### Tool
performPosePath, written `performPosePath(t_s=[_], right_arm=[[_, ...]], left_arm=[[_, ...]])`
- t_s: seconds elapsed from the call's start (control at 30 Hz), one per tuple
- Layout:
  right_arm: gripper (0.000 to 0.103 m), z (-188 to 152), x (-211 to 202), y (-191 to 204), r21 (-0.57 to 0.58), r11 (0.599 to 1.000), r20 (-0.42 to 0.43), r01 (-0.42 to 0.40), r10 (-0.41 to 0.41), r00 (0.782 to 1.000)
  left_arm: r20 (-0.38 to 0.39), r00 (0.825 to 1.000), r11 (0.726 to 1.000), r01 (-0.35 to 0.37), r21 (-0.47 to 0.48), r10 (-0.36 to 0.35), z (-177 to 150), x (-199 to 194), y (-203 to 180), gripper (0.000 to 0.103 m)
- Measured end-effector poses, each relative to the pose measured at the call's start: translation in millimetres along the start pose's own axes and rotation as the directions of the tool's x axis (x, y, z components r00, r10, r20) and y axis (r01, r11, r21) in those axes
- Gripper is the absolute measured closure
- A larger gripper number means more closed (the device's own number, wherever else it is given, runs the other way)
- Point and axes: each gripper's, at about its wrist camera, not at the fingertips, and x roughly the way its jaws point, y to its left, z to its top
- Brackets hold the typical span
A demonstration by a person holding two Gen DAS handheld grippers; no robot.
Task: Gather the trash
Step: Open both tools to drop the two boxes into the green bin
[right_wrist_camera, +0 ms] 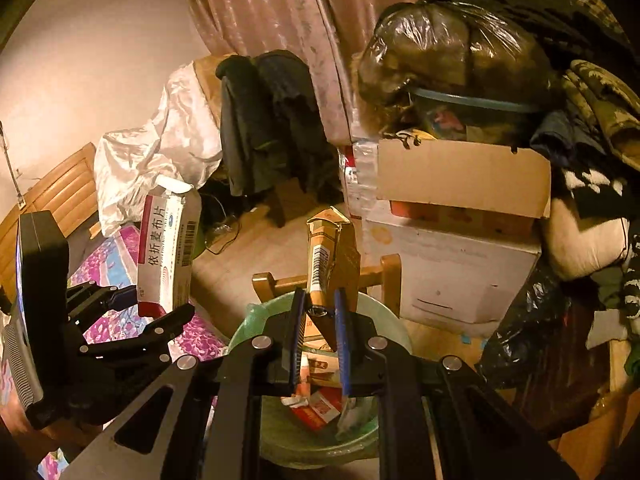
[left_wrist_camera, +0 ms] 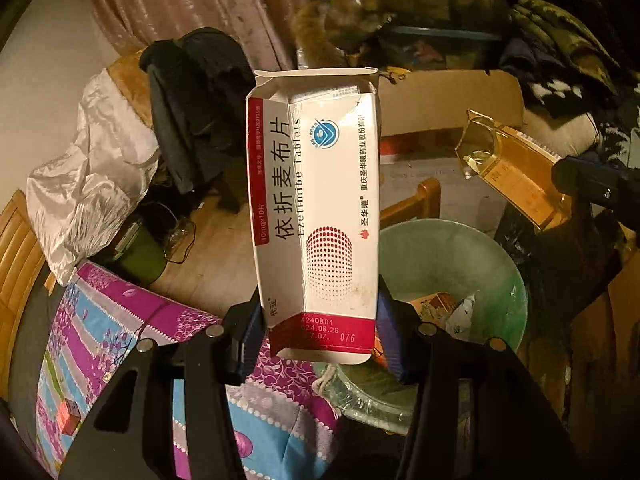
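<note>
My left claw (left_wrist_camera: pixel 320 336) grips a white-and-red medicine box (left_wrist_camera: pixel 316 216) by its lower end, the box standing upright with its top flap open. My right claw (right_wrist_camera: pixel 320 320) is clamped on a gold cigarette pack (right_wrist_camera: pixel 332 256), also upright. Both hang over the green-lined trash bin (right_wrist_camera: pixel 280 440), which holds red and white scraps. At nine o'clock of the bin lies a purple floral bedspread (left_wrist_camera: pixel 120 312); at one o'clock stand stacked cardboard boxes (right_wrist_camera: pixel 460 184).
</note>
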Motion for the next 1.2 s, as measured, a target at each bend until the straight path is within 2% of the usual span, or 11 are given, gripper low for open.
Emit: performPosePath(t_s=[0.43, 0.67, 0.73, 0.77, 0.8, 0.83, 0.97, 1.2], right_arm=[[0.088, -10, 16, -9, 0.025, 0.999, -0.038, 0.021, -0.020, 0.999], [0.087, -10, 29, -11, 0.020, 1.000, -0.066, 0.005, -0.003, 0.998], [0.085, -12, 44, -12, 0.025, 0.999, -0.115, -0.023, 0.026, 0.993], [0.073, -12, 49, -16, 0.039, 0.999, -0.126, -0.017, 0.022, 0.992], [0.064, -14, 52, -19, 0.049, 0.999, -0.128, -0.015, 0.021, 0.992], [0.064, -15, 53, -22, 0.062, 0.998, -0.124, -0.007, 0.014, 0.992], [0.064, -15, 52, -33, 0.085, 0.996, -0.107, 0.021, -0.012, 0.994], [0.064, -12, 39, -27, 0.062, 0.998, -0.053, 0.009, -0.006, 0.999]], left_arm=[[-0.050, 0.999, 0.999, 0.024, 0.042, -0.022, -6, 19, -13, 0.055], [-0.068, 0.996, 0.997, 0.064, 0.049, -0.060, -7, 27, -19, 0.055], [-0.084, 0.989, 0.990, 0.125, 0.060, -0.119, -5, 32, -22, 0.051], [-0.100, 0.986, 0.989, 0.137, 0.063, -0.130, -5, 36, -23, 0.039], [-0.117, 0.986, 0.990, 0.124, 0.062, -0.117, -5, 41, -22, 0.032], [-0.115, 0.987, 0.991, 0.121, 0.055, -0.114, -5, 43, -20, 0.028], [-0.131, 0.982, 0.990, 0.139, 0.002, -0.137, -11, 47, -9, 0.028], [-0.110, 0.988, 0.992, 0.104, -0.077, -0.112, -25, 35, 5, 0.028]])
